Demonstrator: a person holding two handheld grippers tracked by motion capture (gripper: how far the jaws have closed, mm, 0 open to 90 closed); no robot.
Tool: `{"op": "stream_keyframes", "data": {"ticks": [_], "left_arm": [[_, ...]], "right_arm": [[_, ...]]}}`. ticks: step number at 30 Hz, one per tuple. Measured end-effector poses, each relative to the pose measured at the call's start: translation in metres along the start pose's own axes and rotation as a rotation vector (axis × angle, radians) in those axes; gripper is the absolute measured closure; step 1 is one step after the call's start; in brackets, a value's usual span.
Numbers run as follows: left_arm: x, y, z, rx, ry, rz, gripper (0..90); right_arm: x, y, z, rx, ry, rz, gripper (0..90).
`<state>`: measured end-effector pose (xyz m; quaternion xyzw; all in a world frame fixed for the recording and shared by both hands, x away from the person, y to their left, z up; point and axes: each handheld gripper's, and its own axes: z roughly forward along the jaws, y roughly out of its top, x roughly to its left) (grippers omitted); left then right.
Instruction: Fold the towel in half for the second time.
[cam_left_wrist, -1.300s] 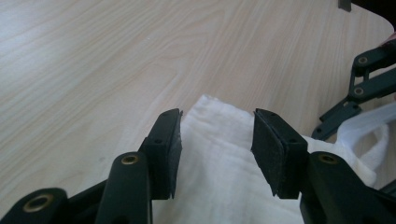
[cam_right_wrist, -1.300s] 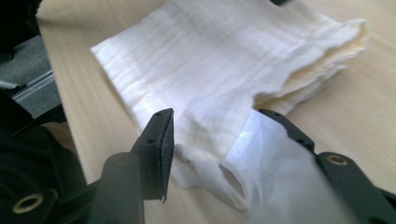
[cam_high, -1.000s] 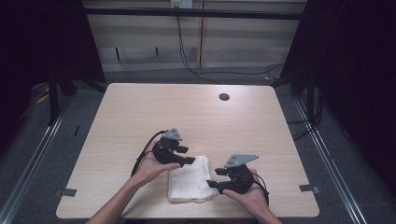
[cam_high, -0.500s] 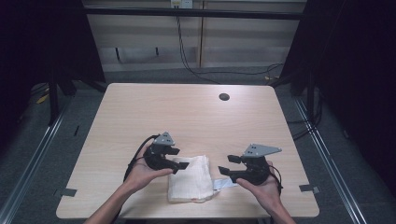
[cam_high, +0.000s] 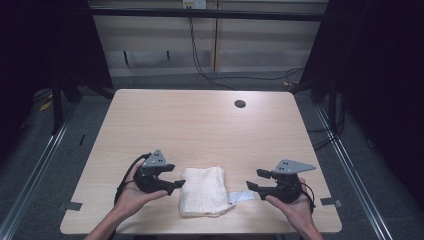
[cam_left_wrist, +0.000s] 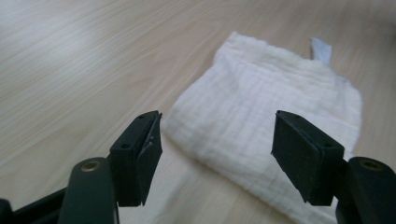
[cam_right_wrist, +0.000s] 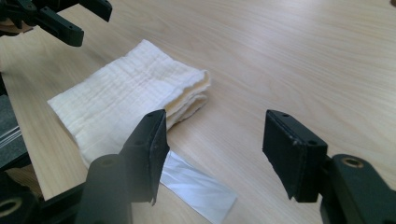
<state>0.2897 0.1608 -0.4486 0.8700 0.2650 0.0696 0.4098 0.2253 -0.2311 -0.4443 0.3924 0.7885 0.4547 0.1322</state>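
Both tongs stand wide open and empty; the left tongs have just been opening, the right tongs sit apart. Between them lies a folded cream cloth (ribbed, gauzy weave), its white tag protruding, on the pale wood-grain bench.

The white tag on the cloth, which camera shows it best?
The right gripper view: the tag lies flat, large and sharp beside the cloth. The left gripper view catches its tip, blurred; the high view shows it small.

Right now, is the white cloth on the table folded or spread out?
Folded. The white cloth lies as a compact rectangle, and stacked layers show along its edge in the right gripper view.
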Motion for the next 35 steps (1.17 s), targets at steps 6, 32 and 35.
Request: {"op": "stream_keyframes", "data": {"ticks": [6, 32, 35], "left_arm": [[0.006, -0.014, -0.013, 0.004, -0.011, -0.031, 32.4], [0.042, -0.084, -0.063, -0.118, 0.166, -0.232, 30.7], [0.041, -0.082, -0.059, -0.099, 0.157, -0.221, 30.2]], "right_arm": [[-0.012, -0.005, -0.013, -0.029, -0.034, 0.019, 39.3], [-0.061, -0.039, -0.039, -0.063, -0.157, 0.118, 36.5], [-0.063, -0.04, -0.037, -0.066, -0.155, 0.132, 36.0]]}}
